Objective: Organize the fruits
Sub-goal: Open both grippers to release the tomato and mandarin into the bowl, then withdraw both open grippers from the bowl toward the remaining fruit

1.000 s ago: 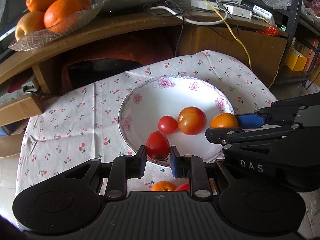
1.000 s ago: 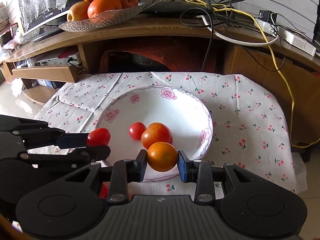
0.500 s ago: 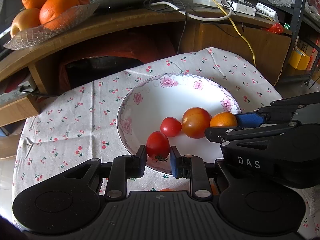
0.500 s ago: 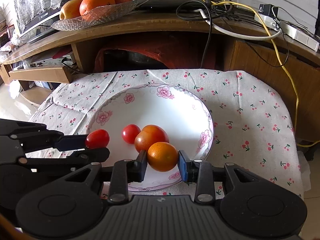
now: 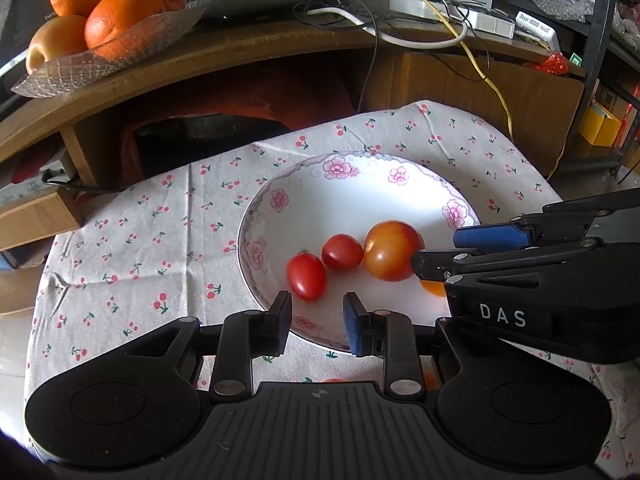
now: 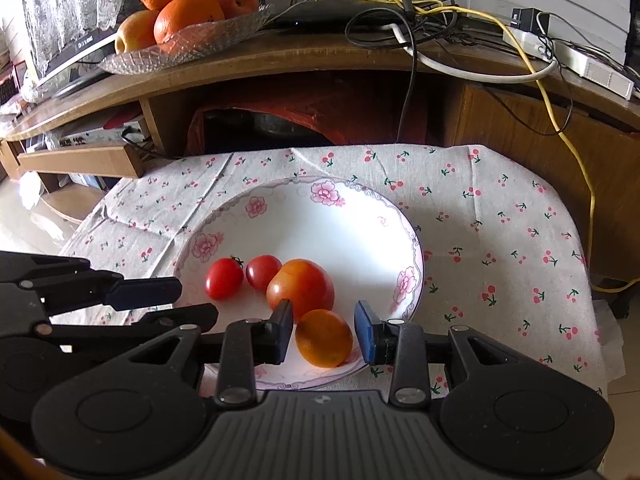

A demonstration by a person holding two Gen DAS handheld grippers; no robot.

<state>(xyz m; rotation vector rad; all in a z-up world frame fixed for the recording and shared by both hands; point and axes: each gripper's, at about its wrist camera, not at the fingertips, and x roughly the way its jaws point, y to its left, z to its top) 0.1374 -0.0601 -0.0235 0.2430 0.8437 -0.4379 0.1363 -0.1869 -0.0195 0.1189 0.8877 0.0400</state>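
Both claws released — left claw point(image 5: 317, 322) empty, right claw point(image 6: 324, 330) loosely flanking the orange point(image 6: 324, 338) (on the plate point(image 6: 352, 220)).

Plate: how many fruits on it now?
4. Two small red tomatoes at left, big tomato mid-plate, small orange at the near rim of the plate. None looks hidden.

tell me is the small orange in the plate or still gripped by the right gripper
In the plate. The small orange rests on the plate near its rim, with gaps to both fingers of the open right gripper.

The plate's point(image 6: 412, 240) far half lies bare; the fruits point(image 6: 300, 284) apparently crowd its near side.
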